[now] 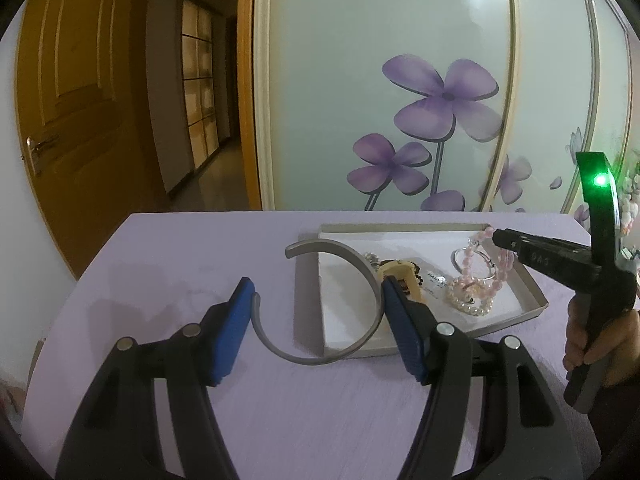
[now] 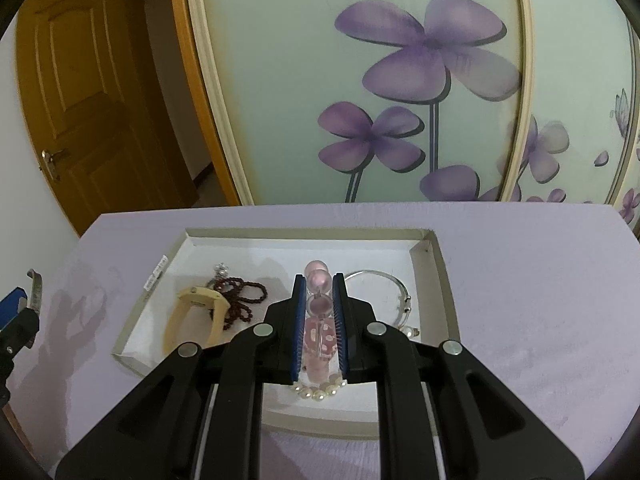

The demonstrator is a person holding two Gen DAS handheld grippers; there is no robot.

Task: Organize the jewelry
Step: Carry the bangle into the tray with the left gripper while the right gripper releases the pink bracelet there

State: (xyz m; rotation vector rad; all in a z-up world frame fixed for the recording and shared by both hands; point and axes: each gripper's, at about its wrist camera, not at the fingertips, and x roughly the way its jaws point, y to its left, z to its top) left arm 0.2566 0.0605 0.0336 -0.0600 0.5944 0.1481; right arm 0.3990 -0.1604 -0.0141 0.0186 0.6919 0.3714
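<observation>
A grey open cuff bangle (image 1: 362, 264) is pinched across its width between the blue pads of my left gripper (image 1: 316, 292), just above the near left corner of the white cardboard tray (image 1: 308, 280). My right gripper (image 2: 320, 284) is shut on a pink bead bracelet (image 2: 318, 276), which hangs from its tip (image 1: 496, 237) as a loop of pink beads (image 1: 502, 266) over the tray's right half. In the right wrist view the left gripper (image 2: 16, 308) shows at the left edge with the bangle's end (image 2: 36, 290).
In the tray (image 2: 436, 280) lie a pearl bracelet (image 2: 318, 394), a thin silver bangle (image 2: 384, 280), a dark red bead string (image 2: 240, 298), a cream-coloured piece (image 2: 200, 308) and a label (image 2: 156, 276). The purple tabletop (image 1: 180, 248) ends at a flowered sliding door behind. A hand (image 1: 596, 344) grips the right tool.
</observation>
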